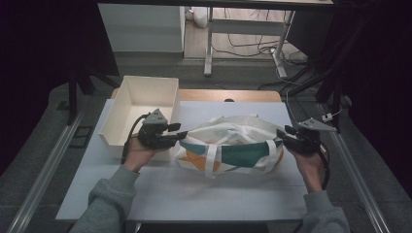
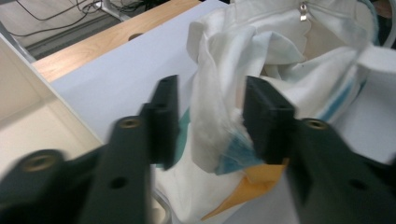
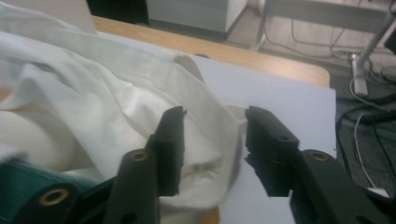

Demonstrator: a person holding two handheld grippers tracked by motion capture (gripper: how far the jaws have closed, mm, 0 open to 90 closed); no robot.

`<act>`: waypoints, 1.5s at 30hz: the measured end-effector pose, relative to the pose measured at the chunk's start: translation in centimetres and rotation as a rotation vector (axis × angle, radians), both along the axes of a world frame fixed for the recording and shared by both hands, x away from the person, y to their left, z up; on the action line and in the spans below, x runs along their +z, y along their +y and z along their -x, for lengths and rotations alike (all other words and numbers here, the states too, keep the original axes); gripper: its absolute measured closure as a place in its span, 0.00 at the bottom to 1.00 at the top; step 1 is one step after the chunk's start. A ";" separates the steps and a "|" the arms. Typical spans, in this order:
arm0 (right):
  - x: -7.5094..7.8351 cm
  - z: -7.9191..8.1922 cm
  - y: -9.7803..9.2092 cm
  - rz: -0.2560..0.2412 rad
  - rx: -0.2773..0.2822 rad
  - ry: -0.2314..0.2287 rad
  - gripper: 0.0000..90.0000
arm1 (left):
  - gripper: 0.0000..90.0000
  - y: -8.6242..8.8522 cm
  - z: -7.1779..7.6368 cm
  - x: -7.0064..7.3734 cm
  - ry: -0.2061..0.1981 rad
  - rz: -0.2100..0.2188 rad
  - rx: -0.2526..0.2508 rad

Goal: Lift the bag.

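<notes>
Two claws flank the tote bag point(image 1: 228, 148), which lies on the table point(image 1: 160, 194). Left of the bag we see the white box point(image 1: 141, 104); our left claw point(image 1: 180, 137) is spread apart around the bag's left edge, fabric between its jaws. Our right claw point(image 1: 282, 137) is likewise apart at the bag's right edge.

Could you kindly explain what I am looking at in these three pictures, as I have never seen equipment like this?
A person sits at a white table with a hand-held two-jaw claw in each hand. The high view looks down from above; the other two come from cameras riding on each claw. On the table lie a cloth tote bag, white with teal and orange patches, and an open white box. The left claw has its jaws open around a bunched end of the bag. The right claw is open around the opposite end. Neither has closed on the cloth yet.
</notes>
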State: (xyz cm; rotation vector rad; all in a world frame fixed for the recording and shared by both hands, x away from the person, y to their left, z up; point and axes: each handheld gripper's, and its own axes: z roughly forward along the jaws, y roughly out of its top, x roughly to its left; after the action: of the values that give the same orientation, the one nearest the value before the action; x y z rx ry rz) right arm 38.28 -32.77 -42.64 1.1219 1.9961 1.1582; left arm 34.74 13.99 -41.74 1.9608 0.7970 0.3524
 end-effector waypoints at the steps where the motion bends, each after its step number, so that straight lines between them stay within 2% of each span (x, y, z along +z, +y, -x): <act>1: 0.2 0.3 0.2 0.002 0.009 -0.011 0.56 | 0.50 0.1 0.1 0.0 -0.002 0.008 0.004; 3: 0.5 0.8 0.6 0.002 0.026 -0.025 0.51 | 0.44 0.3 0.4 0.1 -0.003 0.024 0.011; 9: 1.2 2.3 0.6 -0.031 0.097 -0.042 0.48 | 0.35 1.5 1.6 0.1 0.009 0.041 0.019; 16: 0.9 4.4 -0.4 -0.048 0.118 -0.051 0.47 | 0.34 2.3 3.7 -0.3 0.008 0.037 0.017; 22: 1.1 6.2 -1.7 -0.086 0.120 -0.074 0.47 | 0.34 3.3 4.8 -0.9 0.010 0.041 0.037; 24: 0.9 6.8 -2.1 -0.097 0.122 -0.065 0.47 | 0.34 3.7 5.2 -1.3 0.017 0.039 0.042; 30: -1.0 7.7 -2.5 -0.059 0.113 -0.008 0.47 | 0.34 4.5 6.1 -2.8 0.046 0.025 0.066; 38: -3.9 7.4 -2.3 0.003 0.122 0.065 0.47 | 0.34 5.0 6.4 -4.9 0.097 0.002 0.076; 45: -5.3 7.3 -1.6 0.036 0.156 0.082 0.47 | 0.33 5.7 6.4 -6.4 0.129 -0.024 0.102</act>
State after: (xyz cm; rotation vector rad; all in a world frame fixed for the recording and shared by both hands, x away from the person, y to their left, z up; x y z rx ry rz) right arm 31.00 -34.41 -47.92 1.0256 2.1915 1.1646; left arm 28.29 19.71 -48.16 1.9852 0.9825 0.2995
